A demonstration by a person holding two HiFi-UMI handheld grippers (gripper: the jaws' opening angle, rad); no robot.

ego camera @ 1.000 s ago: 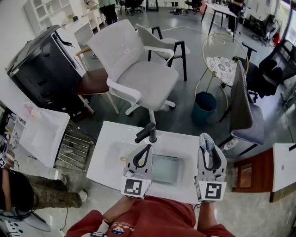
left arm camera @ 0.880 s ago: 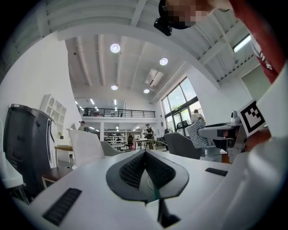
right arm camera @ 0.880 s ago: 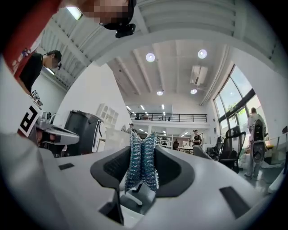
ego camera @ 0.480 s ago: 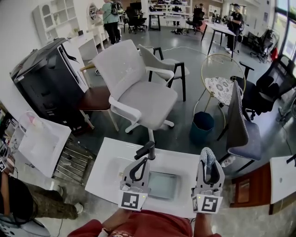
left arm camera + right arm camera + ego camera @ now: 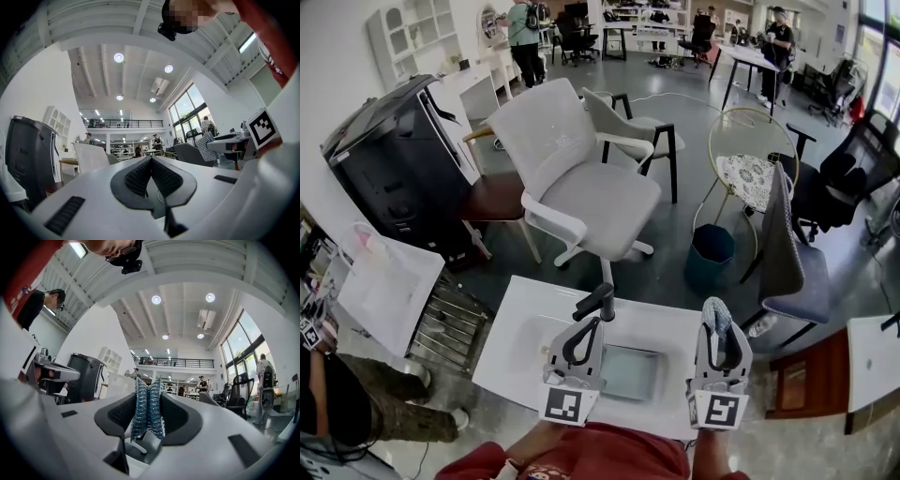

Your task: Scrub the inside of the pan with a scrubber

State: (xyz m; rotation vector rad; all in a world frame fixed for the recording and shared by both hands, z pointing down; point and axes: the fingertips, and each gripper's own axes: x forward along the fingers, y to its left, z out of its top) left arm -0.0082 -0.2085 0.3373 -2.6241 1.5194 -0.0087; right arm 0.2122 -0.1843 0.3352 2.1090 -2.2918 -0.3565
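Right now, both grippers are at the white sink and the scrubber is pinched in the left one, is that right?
Not quite: the scrubber is pinched in the right gripper, as the right gripper view shows. In the left gripper view, the left gripper has its jaw tips together with nothing between them. Both are indeed at the white sink.

An open-plan office: swivel chair (image 5: 581,178), desks (image 5: 748,54), white shelving (image 5: 398,33), tall windows (image 5: 239,341), a mezzanine (image 5: 178,363).

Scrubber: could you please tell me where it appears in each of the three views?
Head view: scrubber lower right, in the right hand-held gripper.
Left gripper view: not in it.
Right gripper view: centre, clamped between the jaws.
Shared landmark: black cabinet, left in all three.
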